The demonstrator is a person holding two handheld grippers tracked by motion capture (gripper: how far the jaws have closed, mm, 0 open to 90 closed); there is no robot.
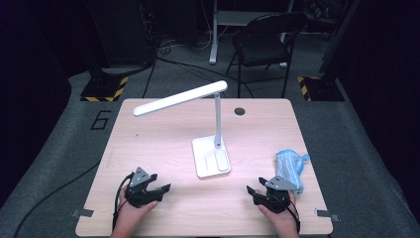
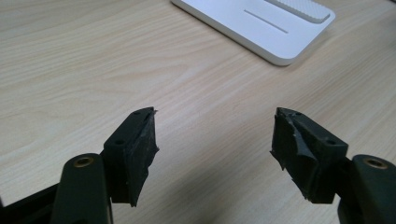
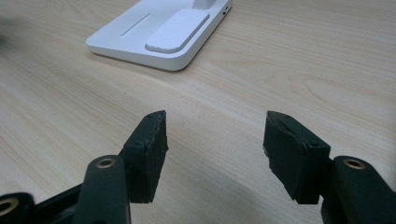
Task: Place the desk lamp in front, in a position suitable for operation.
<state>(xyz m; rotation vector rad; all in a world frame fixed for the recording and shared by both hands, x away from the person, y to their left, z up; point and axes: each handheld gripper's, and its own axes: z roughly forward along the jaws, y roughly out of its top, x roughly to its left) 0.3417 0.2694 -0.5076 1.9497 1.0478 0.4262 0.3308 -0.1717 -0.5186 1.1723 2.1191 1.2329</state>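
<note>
High view: right gripper (image 1: 257, 189) covers part of the blue cloth (image 1: 290, 167).

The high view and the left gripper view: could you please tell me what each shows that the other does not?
High view alone: the lamp's arm and head, a blue cloth by the right gripper, a black chair, both hands. Left gripper view alone: the left gripper seen close, jaws open and empty, pads worn. Both: the wooden table and the white lamp base.
</note>
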